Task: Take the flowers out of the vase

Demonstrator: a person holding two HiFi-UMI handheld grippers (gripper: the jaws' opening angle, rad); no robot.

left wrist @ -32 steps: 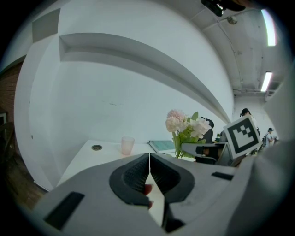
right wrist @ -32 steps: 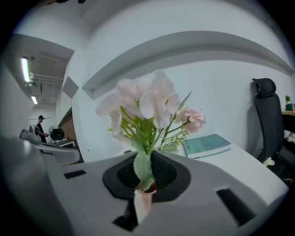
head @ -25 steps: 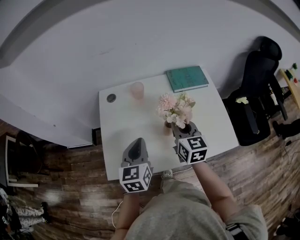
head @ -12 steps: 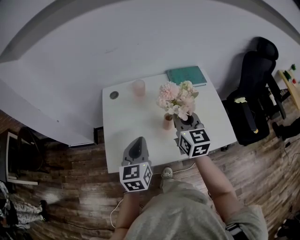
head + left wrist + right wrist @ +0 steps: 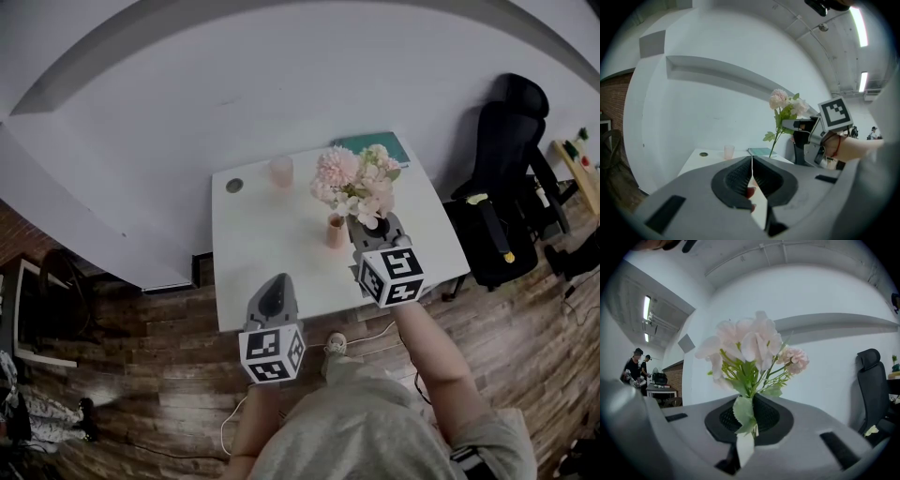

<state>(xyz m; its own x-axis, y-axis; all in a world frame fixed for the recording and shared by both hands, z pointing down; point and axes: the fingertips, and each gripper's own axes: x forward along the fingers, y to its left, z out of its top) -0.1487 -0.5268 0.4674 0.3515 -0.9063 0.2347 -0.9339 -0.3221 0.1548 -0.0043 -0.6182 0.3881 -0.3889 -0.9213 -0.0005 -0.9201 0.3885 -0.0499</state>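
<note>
Now the bunch of pale pink artificial flowers with green leaves (image 5: 356, 183) is pinched by its stems between the right gripper (image 5: 370, 223) fingers and held above the small pink vase (image 5: 336, 231) on the white counter (image 5: 272, 253); the left gripper (image 5: 274, 284) is held at the counter's near edge, fingers pressed together, empty

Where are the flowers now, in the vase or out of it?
Out. The right gripper holds the flowers by their stems in the air, and the vase stands apart on the table.
</note>
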